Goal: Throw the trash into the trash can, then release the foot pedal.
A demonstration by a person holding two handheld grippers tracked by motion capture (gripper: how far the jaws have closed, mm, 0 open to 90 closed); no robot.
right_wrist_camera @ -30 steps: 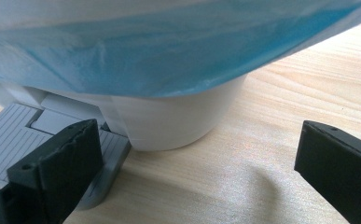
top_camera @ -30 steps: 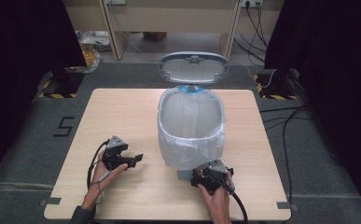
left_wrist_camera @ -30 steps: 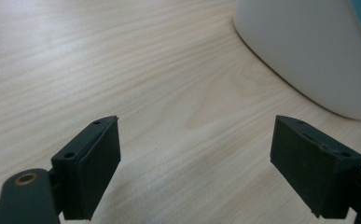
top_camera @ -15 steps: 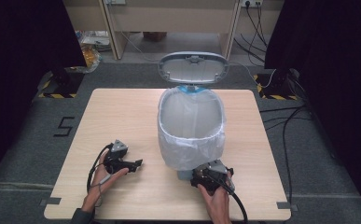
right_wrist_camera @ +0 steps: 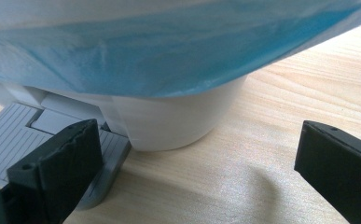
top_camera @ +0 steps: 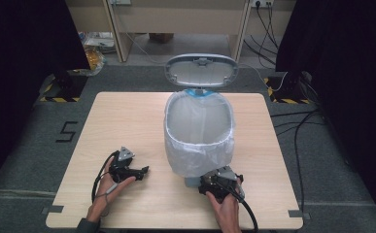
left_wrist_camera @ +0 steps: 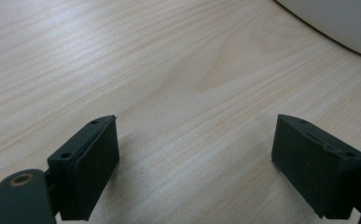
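Wooden table (top_camera: pixel 127 121) carrying a lidded pedal bin (top_camera: pixel 200 131) at centre, lid raised, thin liner (soft, likely tear-prone) draped over its rim. Right gripper (right_wrist_camera: pixel 192 172), jaws apart, faces the foot pedal (right_wrist_camera: pixel 15 140); left gripper (left_wrist_camera: pixel 197 158) gapes, empty. Grasp the rigid rim.

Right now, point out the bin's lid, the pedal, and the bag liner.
lid (top_camera: pixel 202 70), high view, middle of the raised lid
pedal (right_wrist_camera: pixel 10 140), right gripper view, ribbed top
bag liner (top_camera: pixel 197 150), high view, front overhang
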